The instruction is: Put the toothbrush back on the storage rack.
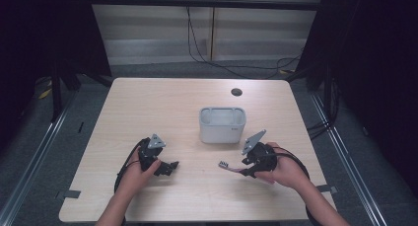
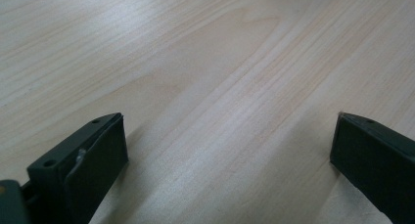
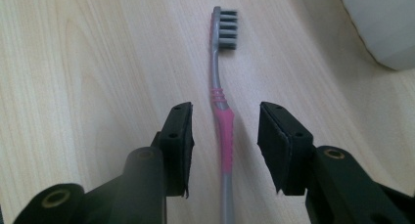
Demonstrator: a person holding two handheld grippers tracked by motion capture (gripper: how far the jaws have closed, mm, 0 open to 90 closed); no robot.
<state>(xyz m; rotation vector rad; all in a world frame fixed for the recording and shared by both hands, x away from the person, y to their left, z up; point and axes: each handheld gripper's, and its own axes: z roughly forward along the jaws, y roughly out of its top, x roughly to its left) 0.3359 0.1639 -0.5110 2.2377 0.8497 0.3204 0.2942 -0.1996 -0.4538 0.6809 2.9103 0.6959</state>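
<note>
A grey and pink toothbrush (image 3: pixel 221 106) lies flat on the wooden table (image 1: pixel 148 107), its bristle head (image 1: pixel 224 164) pointing away from my right gripper (image 3: pixel 225 131). That gripper (image 1: pixel 245 170) is open, one jaw on each side of the pink handle, neither touching it. A white rectangular holder (image 1: pixel 222 125) stands behind the brush, and its corner (image 3: pixel 386 23) shows at the top right of the right gripper view. My left gripper (image 1: pixel 170 168) rests low over bare table at the left, open wide with nothing between its jaws (image 2: pixel 225 150).
A round dark cable hole (image 1: pixel 236 92) sits near the table's far edge. Black curtains hang on both sides, and cables run across the floor behind the table.
</note>
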